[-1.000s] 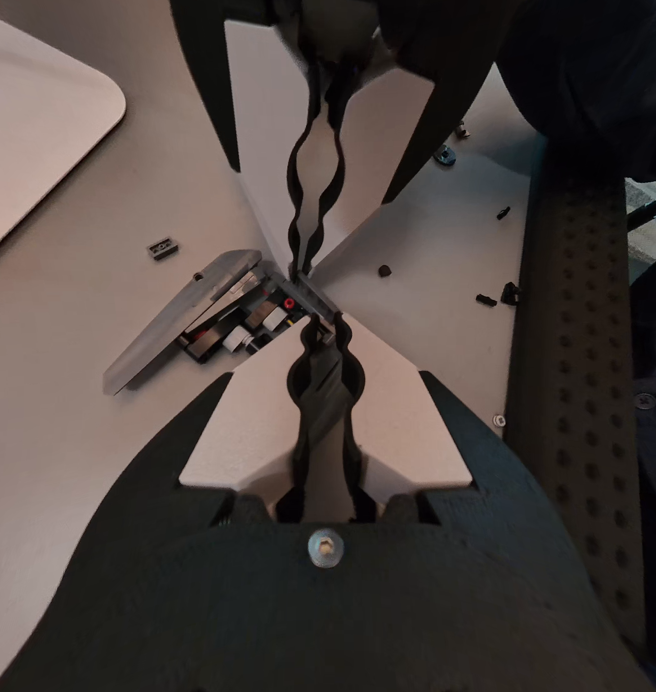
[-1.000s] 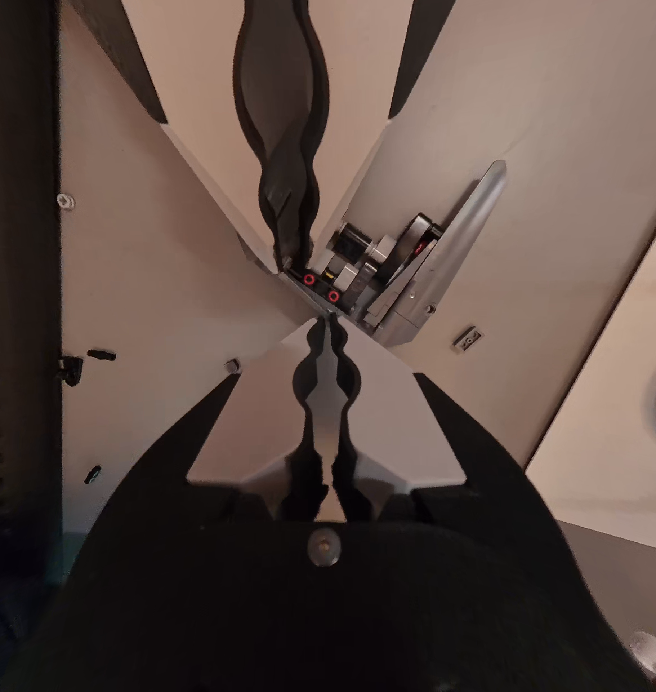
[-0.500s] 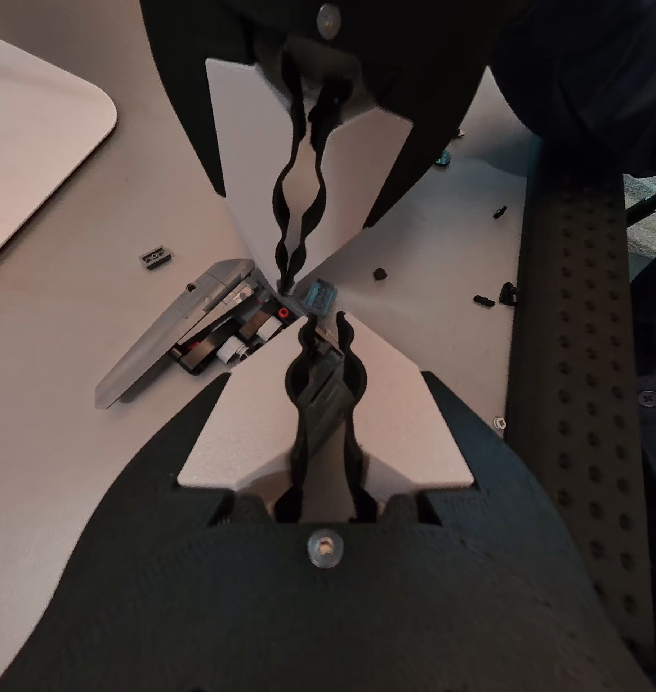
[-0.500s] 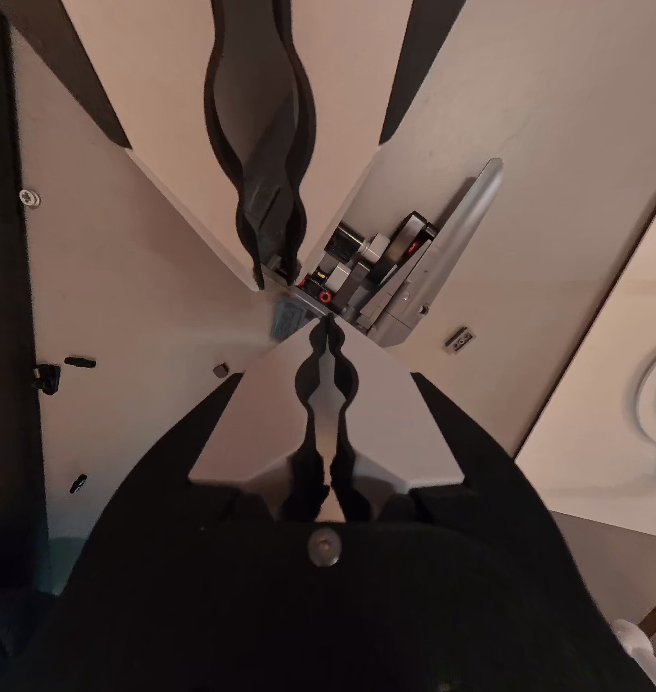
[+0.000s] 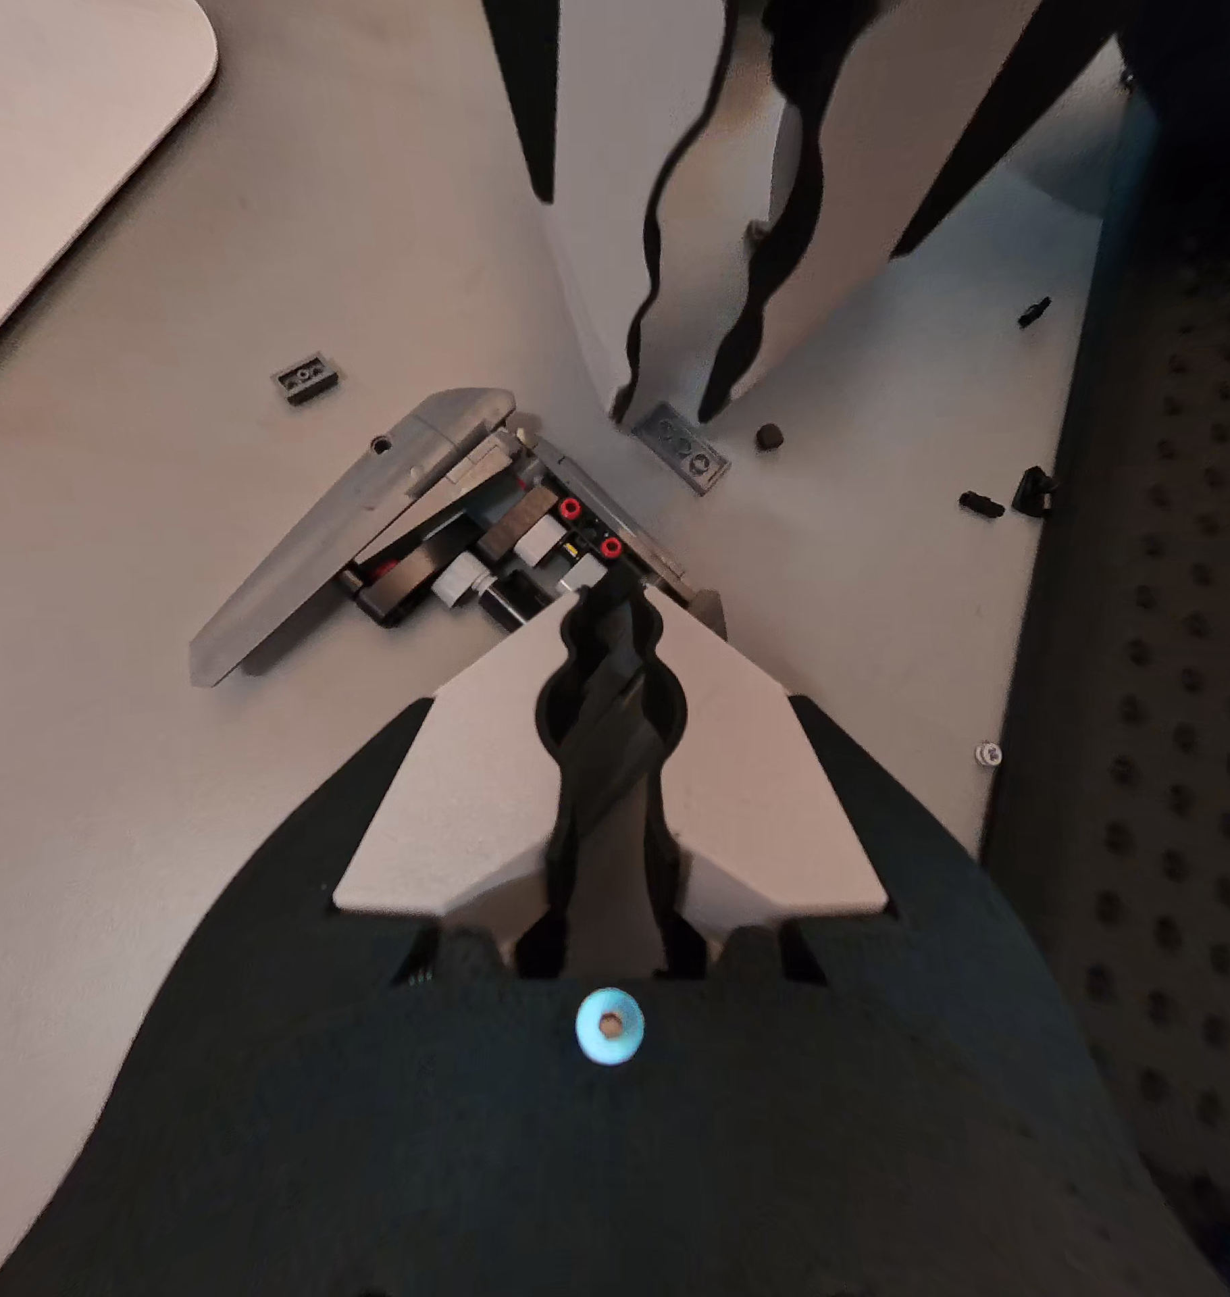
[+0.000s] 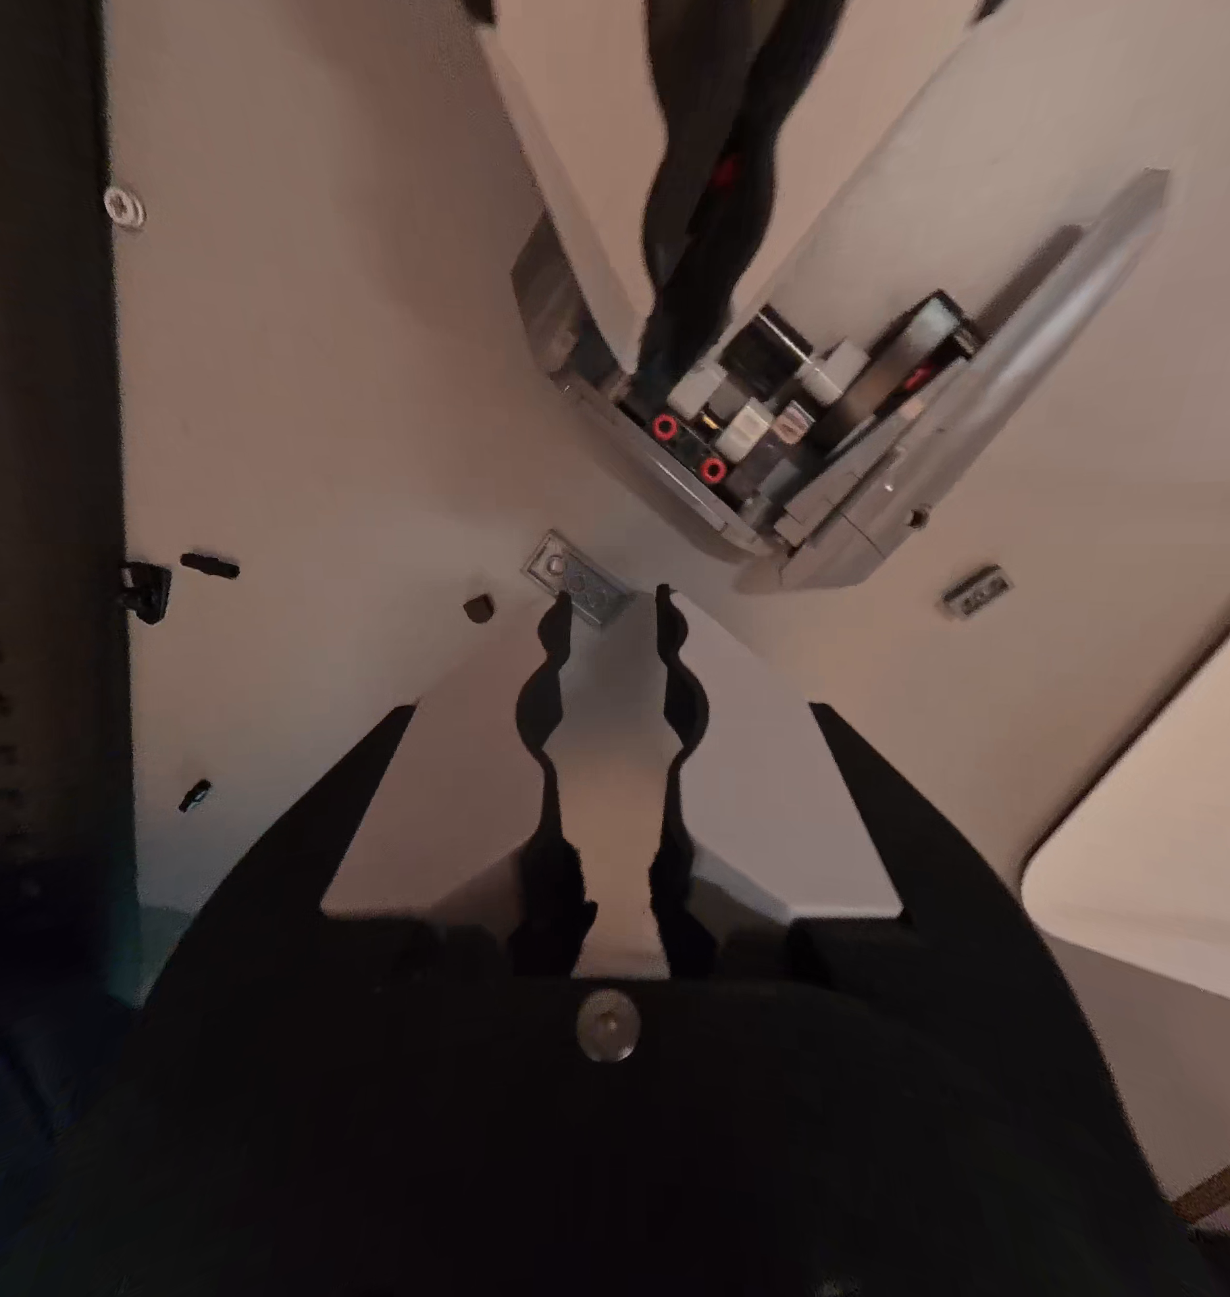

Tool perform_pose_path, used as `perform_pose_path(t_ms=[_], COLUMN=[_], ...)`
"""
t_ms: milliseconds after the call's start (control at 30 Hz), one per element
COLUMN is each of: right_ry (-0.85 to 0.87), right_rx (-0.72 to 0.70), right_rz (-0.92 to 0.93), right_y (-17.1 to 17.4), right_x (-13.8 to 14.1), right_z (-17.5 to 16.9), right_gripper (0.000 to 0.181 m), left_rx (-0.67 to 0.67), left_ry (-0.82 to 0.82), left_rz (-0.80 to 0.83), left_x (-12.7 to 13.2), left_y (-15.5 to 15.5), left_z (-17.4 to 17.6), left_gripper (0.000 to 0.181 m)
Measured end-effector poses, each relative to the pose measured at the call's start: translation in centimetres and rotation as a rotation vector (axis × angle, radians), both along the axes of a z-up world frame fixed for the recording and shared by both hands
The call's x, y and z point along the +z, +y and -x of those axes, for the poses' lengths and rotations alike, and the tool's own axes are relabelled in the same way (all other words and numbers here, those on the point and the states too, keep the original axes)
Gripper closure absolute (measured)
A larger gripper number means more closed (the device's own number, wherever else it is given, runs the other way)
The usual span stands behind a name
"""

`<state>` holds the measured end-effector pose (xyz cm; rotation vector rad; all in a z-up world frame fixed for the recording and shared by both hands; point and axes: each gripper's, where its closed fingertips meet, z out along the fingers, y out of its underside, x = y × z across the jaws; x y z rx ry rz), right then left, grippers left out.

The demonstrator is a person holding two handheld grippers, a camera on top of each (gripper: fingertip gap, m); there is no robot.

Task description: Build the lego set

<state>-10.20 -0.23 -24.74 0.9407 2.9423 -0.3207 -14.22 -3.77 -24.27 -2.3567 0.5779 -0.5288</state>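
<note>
Both views are dimly lit in a warm, pinkish tone, and soft shadows are cast on the pale matte tabletop (image 5: 177, 772). Strong wide-angle bending is seen toward the edges, and the far black two-finger gripper (image 6: 710, 210) is smeared by motion blur.

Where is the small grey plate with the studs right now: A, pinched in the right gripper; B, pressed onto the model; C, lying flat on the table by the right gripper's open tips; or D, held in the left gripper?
C: the plate lies flat on the table, apart from the model, just ahead of the open right gripper.
</note>
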Motion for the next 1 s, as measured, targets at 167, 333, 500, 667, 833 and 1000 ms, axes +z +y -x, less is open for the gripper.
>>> perform_pose_path(t_ms=[167,333,500,667,833,1000], right_ry=[-0.015,0.023,0.012,-0.004,-0.003,-0.013], right_rx=[0.068,0.092,0.069,0.039,0.0,-0.01], right_rz=[-0.019,-0.028,-0.008,0.026,0.153,0.279], right_y=[-0.6,-0.5,-0.4,-0.1,-0.4,-0.8], right_x=[-1.1,-1.2,-1.2,-1.1,0.1,1.4], right_z=[-0.5,-0.2,-0.1,-0.1,-0.1,-0.4], right_gripper=[0.154,0.162,0.168,0.168,0.168,0.168], left_rx=[-0.018,-0.018,-0.003,-0.017,-0.123,-0.19], left_ry=[-0.01,0.0,0.01,0.029,0.254,0.539], left_rz=[0.02,0.051,0.045,-0.066,-0.283,-0.371], left_x=[0.0,-0.3,-0.2,1.5,3.3,2.4], left_y=[-0.9,-2.1,-2.3,-1.6,0.1,1.5], left_z=[0.4,1.5,2.0,1.3,-2.3,-3.6], left_gripper=[0.174,0.181,0.179,0.171,0.161,0.158])
